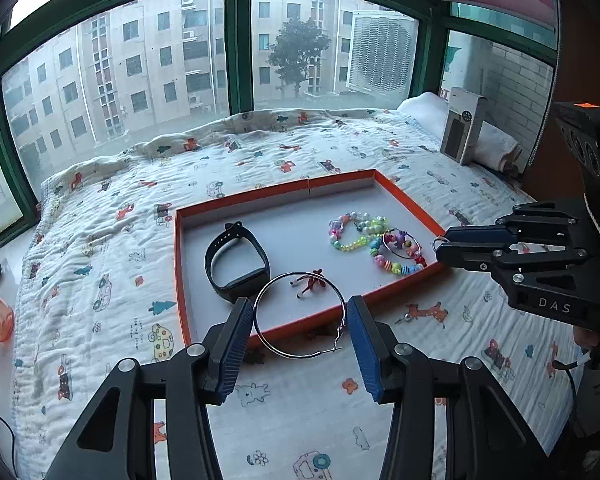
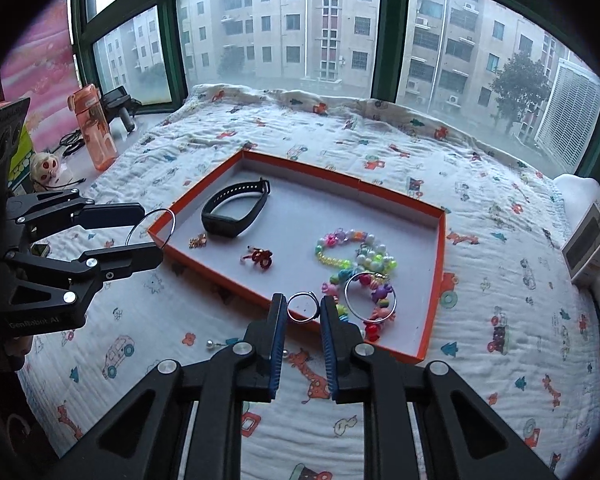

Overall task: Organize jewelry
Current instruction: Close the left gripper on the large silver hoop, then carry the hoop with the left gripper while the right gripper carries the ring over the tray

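Note:
An orange-rimmed tray (image 1: 179, 260) (image 2: 436, 264) lies on the bedspread. It holds a black wristband (image 1: 236, 262) (image 2: 234, 210), a small red piece (image 1: 310, 280) (image 2: 260, 258), colourful bead bracelets (image 1: 360, 234) (image 2: 354, 254) and a silver hoop (image 2: 370, 294). My left gripper (image 1: 300, 312) (image 2: 150, 232) is shut on a large silver hoop earring (image 1: 300, 314) (image 2: 152, 226), held above the tray's near edge. My right gripper (image 2: 303, 304) (image 1: 440, 246) is shut on a small silver ring (image 2: 303, 307) (image 1: 438, 243) at the tray's rim.
A pearl stud (image 2: 210, 345) (image 1: 408, 316) lies on the bedspread beside the tray. An orange bottle (image 2: 96, 132) stands on the sill at the left. A white box (image 1: 462, 130) and folded towels sit at the right. Windows close off the far side.

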Demonstrator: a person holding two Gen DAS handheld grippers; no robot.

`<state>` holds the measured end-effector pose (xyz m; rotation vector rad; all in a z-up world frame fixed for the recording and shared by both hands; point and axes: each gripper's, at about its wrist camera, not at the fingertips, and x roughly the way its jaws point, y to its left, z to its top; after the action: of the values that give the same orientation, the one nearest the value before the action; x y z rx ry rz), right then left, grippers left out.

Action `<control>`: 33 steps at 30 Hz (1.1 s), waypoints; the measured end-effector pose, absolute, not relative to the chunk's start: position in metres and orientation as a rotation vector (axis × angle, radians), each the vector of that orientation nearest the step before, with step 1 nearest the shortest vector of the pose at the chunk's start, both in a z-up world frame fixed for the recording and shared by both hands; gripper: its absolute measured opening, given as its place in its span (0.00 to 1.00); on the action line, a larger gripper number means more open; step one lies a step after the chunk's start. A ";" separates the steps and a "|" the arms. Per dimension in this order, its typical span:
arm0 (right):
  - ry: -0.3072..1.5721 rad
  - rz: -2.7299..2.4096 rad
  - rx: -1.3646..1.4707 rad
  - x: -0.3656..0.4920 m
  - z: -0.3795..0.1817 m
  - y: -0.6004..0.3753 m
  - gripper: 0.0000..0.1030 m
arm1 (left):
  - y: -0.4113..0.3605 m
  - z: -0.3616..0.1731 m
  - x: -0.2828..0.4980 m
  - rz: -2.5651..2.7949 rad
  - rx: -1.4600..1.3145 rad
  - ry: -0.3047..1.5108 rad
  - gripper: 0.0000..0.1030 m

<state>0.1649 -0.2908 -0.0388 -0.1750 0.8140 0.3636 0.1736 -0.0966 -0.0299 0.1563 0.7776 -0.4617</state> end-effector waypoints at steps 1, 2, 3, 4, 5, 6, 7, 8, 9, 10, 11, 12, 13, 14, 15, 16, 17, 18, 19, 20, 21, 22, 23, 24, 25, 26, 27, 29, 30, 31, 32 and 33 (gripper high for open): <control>0.807 0.361 -0.170 0.166 -0.036 -0.292 0.19 | -0.097 -0.027 0.176 -0.460 0.154 0.774 0.50; 0.800 0.358 -0.165 0.167 -0.034 -0.294 0.19 | -0.098 -0.024 0.178 -0.456 0.153 0.769 0.50; 0.793 0.355 -0.160 0.168 -0.032 -0.295 0.19 | -0.099 -0.021 0.180 -0.453 0.153 0.763 0.50; 0.787 0.353 -0.156 0.170 -0.029 -0.295 0.19 | -0.100 -0.017 0.182 -0.450 0.152 0.756 0.50; 0.783 0.351 -0.153 0.171 -0.028 -0.296 0.19 | -0.101 -0.014 0.184 -0.450 0.148 0.747 0.50; 0.778 0.348 -0.150 0.173 -0.026 -0.297 0.19 | -0.102 -0.010 0.186 -0.449 0.146 0.738 0.50; 0.774 0.348 -0.148 0.175 -0.025 -0.297 0.19 | -0.103 -0.007 0.188 -0.447 0.146 0.729 0.50; 0.772 0.347 -0.146 0.177 -0.024 -0.298 0.19 | -0.104 -0.004 0.191 -0.444 0.146 0.721 0.50; 0.769 0.345 -0.145 0.179 -0.023 -0.298 0.19 | -0.105 -0.002 0.193 -0.441 0.145 0.716 0.50; 0.767 0.343 -0.144 0.181 -0.023 -0.298 0.19 | -0.105 0.000 0.197 -0.437 0.143 0.713 0.50; 0.767 0.342 -0.141 0.184 -0.023 -0.298 0.19 | -0.106 0.000 0.201 -0.434 0.141 0.710 0.50; 0.770 0.340 -0.136 0.187 -0.024 -0.298 0.19 | -0.106 0.001 0.205 -0.428 0.141 0.709 0.50; 0.774 0.337 -0.131 0.191 -0.026 -0.298 0.19 | -0.106 0.000 0.210 -0.423 0.141 0.708 0.50; 0.777 0.335 -0.129 0.193 -0.027 -0.298 0.19 | -0.106 -0.001 0.215 -0.418 0.139 0.710 0.50; 0.783 0.329 -0.126 0.198 -0.030 -0.297 0.19 | -0.105 -0.003 0.221 -0.412 0.135 0.715 0.50; 0.791 0.327 -0.119 0.201 -0.034 -0.297 0.19 | -0.104 -0.005 0.226 -0.406 0.131 0.720 0.50; 0.800 0.327 -0.110 0.204 -0.037 -0.297 0.19 | -0.103 -0.008 0.232 -0.400 0.127 0.725 0.50; 0.807 0.325 -0.104 0.206 -0.039 -0.297 0.19 | -0.101 -0.011 0.238 -0.395 0.124 0.731 0.50; 0.814 0.322 -0.099 0.209 -0.043 -0.296 0.19 | -0.100 -0.014 0.244 -0.390 0.121 0.736 0.50; 0.823 0.322 -0.095 0.211 -0.047 -0.296 0.19 | -0.098 -0.018 0.250 -0.385 0.119 0.743 0.50; 0.833 0.323 -0.091 0.214 -0.051 -0.295 0.19 | -0.097 -0.022 0.256 -0.380 0.119 0.752 0.50; 0.843 0.323 -0.089 0.216 -0.055 -0.294 0.19 | -0.095 -0.027 0.261 -0.375 0.118 0.760 0.50; 0.853 0.324 -0.087 0.218 -0.059 -0.293 0.19 | -0.094 -0.031 0.265 -0.372 0.115 0.771 0.50; 0.862 0.325 -0.084 0.220 -0.063 -0.292 0.19 | -0.092 -0.037 0.269 -0.371 0.112 0.784 0.50; 0.870 0.328 -0.082 0.221 -0.067 -0.291 0.19 | -0.091 -0.042 0.271 -0.371 0.110 0.794 0.50; 0.878 0.329 -0.082 0.222 -0.070 -0.290 0.19 | -0.090 -0.047 0.273 -0.372 0.110 0.802 0.50; 0.886 0.331 -0.082 0.224 -0.073 -0.289 0.19 | -0.090 -0.051 0.273 -0.374 0.110 0.809 0.50; 0.898 0.336 -0.085 0.225 -0.079 -0.287 0.19 | -0.089 -0.060 0.273 -0.379 0.110 0.821 0.50; 0.904 0.339 -0.086 0.226 -0.081 -0.287 0.19 | -0.089 -0.064 0.272 -0.382 0.109 0.828 0.50; 0.909 0.341 -0.085 0.226 -0.083 -0.286 0.19 | -0.089 -0.068 0.271 -0.383 0.110 0.834 0.50; 0.911 0.343 -0.082 0.226 -0.084 -0.286 0.20 | -0.090 -0.071 0.269 -0.383 0.110 0.838 0.50; 0.916 0.347 -0.077 0.226 -0.086 -0.286 0.20 | -0.090 -0.074 0.268 -0.382 0.109 0.841 0.51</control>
<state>0.2258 -0.2863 -0.0857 -0.0773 0.9156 0.3469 0.2684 -0.0899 -0.0743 0.1092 0.8408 -0.3823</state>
